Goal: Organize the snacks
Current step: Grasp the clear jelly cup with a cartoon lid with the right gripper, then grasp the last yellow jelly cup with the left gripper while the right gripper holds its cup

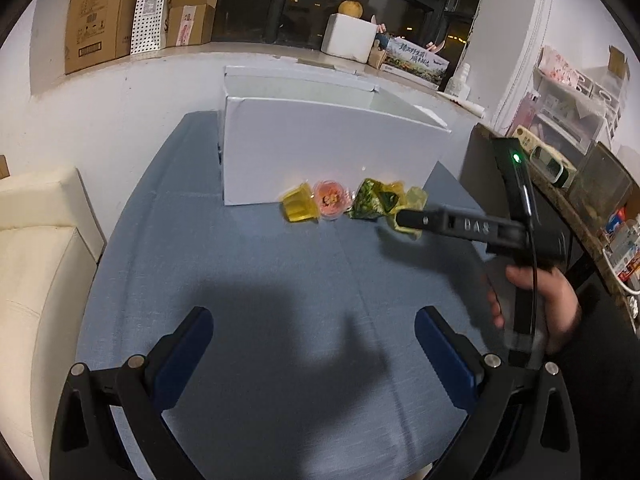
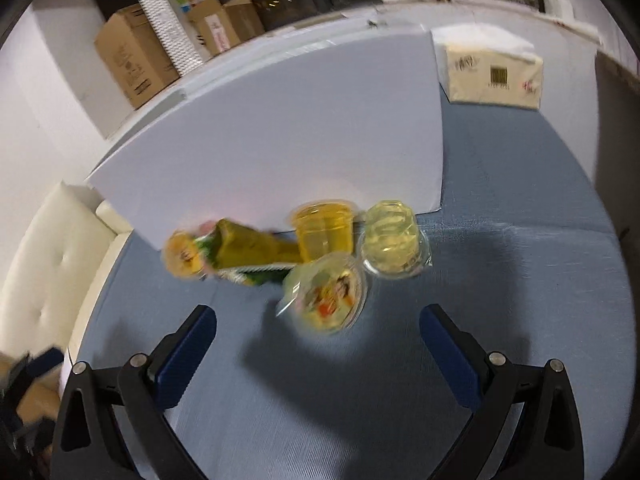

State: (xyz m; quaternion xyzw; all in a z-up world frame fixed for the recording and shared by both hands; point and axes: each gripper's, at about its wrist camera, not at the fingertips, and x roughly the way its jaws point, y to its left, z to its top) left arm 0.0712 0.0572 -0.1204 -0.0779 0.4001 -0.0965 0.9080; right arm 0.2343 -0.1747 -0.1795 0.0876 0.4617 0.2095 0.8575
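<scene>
Several jelly cups and a green snack packet (image 1: 370, 200) lie in a row on the blue cloth against the front of a white open box (image 1: 320, 152). In the left wrist view I see a yellow cup (image 1: 299, 210) and a pink cup (image 1: 331, 199). My left gripper (image 1: 314, 344) is open and empty, well short of them. My right gripper (image 2: 318, 344) is open; in the left wrist view its fingers (image 1: 416, 220) reach a yellow cup at the row's right end. In the right wrist view a cup lying lid-up (image 2: 328, 294) is just ahead of the fingers, with further cups (image 2: 324, 230) (image 2: 394, 240) and the packet (image 2: 244, 254) behind.
A cream sofa (image 1: 36, 260) lies left of the blue cloth (image 1: 260, 300). A tissue pack (image 2: 494, 74) sits right of the box. Cardboard boxes (image 1: 104, 12) stand on the window sill. Shelves with clutter (image 1: 576, 128) are at the right.
</scene>
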